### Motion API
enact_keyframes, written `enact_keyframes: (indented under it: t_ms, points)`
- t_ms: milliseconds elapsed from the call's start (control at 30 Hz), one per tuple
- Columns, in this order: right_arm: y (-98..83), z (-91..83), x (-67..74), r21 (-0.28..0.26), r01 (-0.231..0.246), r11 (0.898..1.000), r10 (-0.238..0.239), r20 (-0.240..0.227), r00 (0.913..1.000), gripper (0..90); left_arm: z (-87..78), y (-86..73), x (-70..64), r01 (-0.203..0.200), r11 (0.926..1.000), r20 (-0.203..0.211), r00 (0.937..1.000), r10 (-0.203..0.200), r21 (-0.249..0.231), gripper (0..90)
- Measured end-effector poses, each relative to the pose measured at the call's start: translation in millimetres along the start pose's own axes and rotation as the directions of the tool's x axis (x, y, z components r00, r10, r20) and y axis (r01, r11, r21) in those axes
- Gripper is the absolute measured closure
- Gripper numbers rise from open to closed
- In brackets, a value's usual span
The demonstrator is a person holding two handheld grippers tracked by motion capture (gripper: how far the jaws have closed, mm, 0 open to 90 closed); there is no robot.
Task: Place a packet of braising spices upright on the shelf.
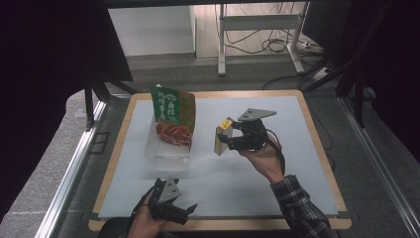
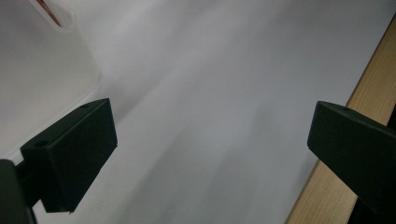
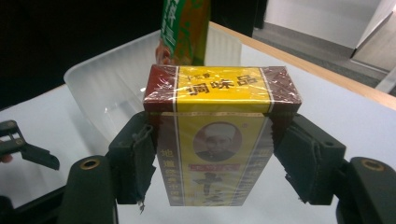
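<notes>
My right gripper [image 1: 224, 140] is shut on a yellow and dark red box [image 1: 222, 136], held above the white table mat to the right of a clear plastic bin [image 1: 166, 151]. In the right gripper view the box [image 3: 217, 154] stands upright between both pads [image 3: 140, 161], wrapped in shiny film, with the bin [image 3: 107, 88] just behind it. A green and red snack bag [image 1: 173, 116] stands upright in the bin. My left gripper [image 1: 183, 210] rests near the front table edge with its jaws wide apart; in the left gripper view nothing lies between them [image 2: 210, 154].
The white mat [image 1: 287, 163] covers a wooden tabletop [image 1: 324, 153]. Dark curtains hang on both sides, and a white desk frame [image 1: 257, 29] with loose cables stands on the floor behind the table.
</notes>
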State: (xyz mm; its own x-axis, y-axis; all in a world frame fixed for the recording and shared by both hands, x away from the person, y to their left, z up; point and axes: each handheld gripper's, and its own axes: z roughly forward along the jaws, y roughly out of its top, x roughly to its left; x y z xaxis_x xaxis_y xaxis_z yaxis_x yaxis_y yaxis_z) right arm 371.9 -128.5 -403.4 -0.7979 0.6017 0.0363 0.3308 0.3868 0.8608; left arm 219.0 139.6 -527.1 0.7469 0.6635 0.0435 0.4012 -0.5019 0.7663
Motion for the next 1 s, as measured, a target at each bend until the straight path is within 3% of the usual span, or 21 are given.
enact_keyframes:
  t_ms: [467, 1000]
  points:
    - [17.0, 21.8, 16.5, -0.011, 0.021, 1.000, -0.021, -0.065, 0.9977, 31.9, 1.4, -0.7, 0.2, 0.000, 1.0000, 0.005, 1.0000, 0.000, 0.003, 1.1]
    - [34.5, 56.2, 47.8, -0.020, 0.057, 0.998, -0.059, -0.130, 0.9897, 31.8, 1.4, -0.3, -0.6, -0.005, 1.0000, 0.010, 0.9999, 0.005, 0.001, 1.2]
